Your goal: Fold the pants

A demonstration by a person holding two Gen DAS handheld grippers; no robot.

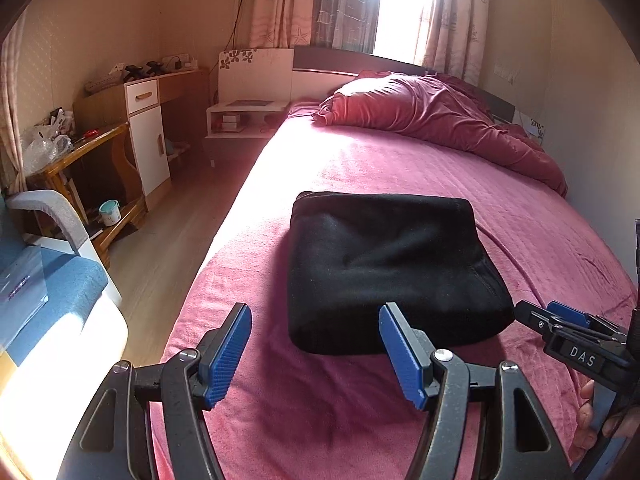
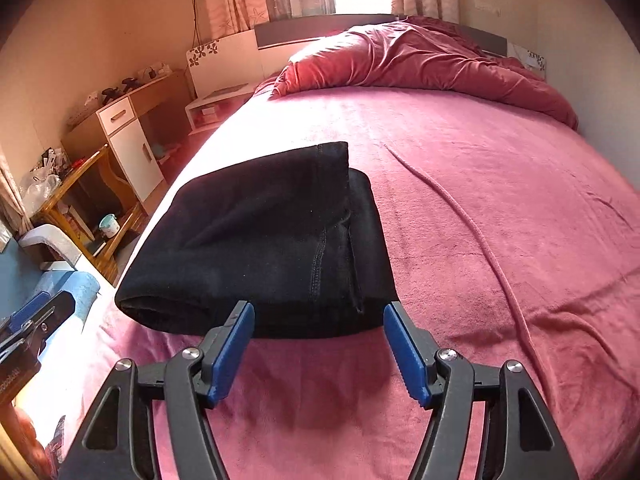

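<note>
The black pants (image 1: 392, 268) lie folded into a thick rectangular bundle on the pink bed cover (image 1: 360, 160). They also show in the right wrist view (image 2: 272, 240), with a seam and hem on the right side. My left gripper (image 1: 316, 316) is open and empty, just in front of the bundle's near left corner. My right gripper (image 2: 318, 316) is open and empty, just in front of the bundle's near edge. The right gripper also shows at the right edge of the left wrist view (image 1: 560, 320). The left gripper shows at the left edge of the right wrist view (image 2: 36, 312).
A crumpled red duvet (image 1: 440, 112) lies at the head of the bed. A long crease (image 2: 480, 240) runs across the cover right of the pants. A desk (image 1: 140, 120), a wooden table (image 1: 88, 168) and a blue chair (image 1: 52, 280) stand left of the bed.
</note>
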